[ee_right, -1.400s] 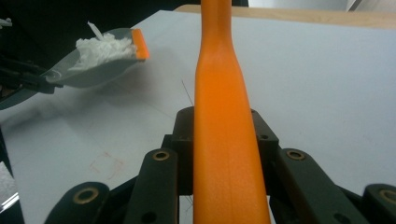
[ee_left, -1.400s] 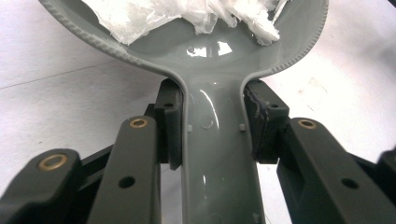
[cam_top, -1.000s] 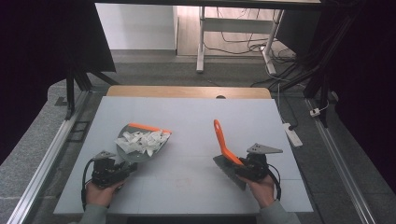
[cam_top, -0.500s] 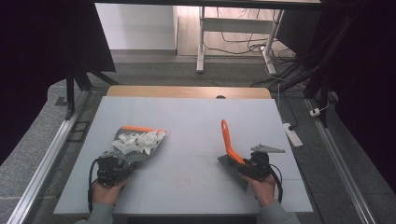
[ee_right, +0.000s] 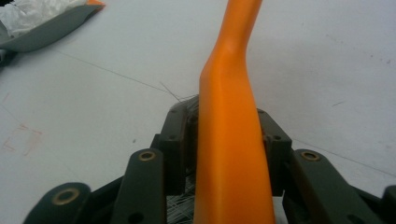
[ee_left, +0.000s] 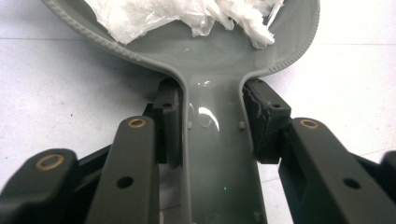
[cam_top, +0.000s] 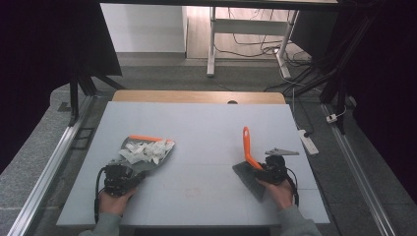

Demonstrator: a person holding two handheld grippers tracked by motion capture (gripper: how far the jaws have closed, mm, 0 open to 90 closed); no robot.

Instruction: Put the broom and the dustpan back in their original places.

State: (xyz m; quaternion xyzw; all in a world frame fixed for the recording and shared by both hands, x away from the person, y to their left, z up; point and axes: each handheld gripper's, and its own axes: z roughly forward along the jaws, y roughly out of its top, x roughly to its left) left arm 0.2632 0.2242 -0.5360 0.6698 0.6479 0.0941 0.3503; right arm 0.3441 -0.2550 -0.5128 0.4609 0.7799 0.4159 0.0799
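Observation:
A grey dustpan (cam_top: 143,167) with an orange front lip lies on the table at the left, and white paper scraps (cam_top: 147,150) are heaped in it. My left gripper (cam_top: 129,172) is shut on its handle; in the left gripper view both pads press the grey handle (ee_left: 212,154) below the pan (ee_left: 210,51) and the scraps (ee_left: 187,14). At the right, my right gripper (cam_top: 259,167) holds a brush whose orange handle (cam_top: 247,145) points away and whose grey bristles (cam_top: 248,179) rest on the table. Its jaws have just been opening slightly, but the handle (ee_right: 231,154) stays between the pads, touching both.
The white table (cam_top: 206,123) ends in a wooden strip (cam_top: 196,97) at the far edge. A power strip (cam_top: 307,140) lies on the floor to the right, past the table edge. Metal rails run along both sides. The dustpan (ee_right: 46,28) shows far left in the right gripper view.
My right gripper has carried the brush to the right and a little lower, so its handle now points more straight away. The left gripper and dustpan have barely shifted.

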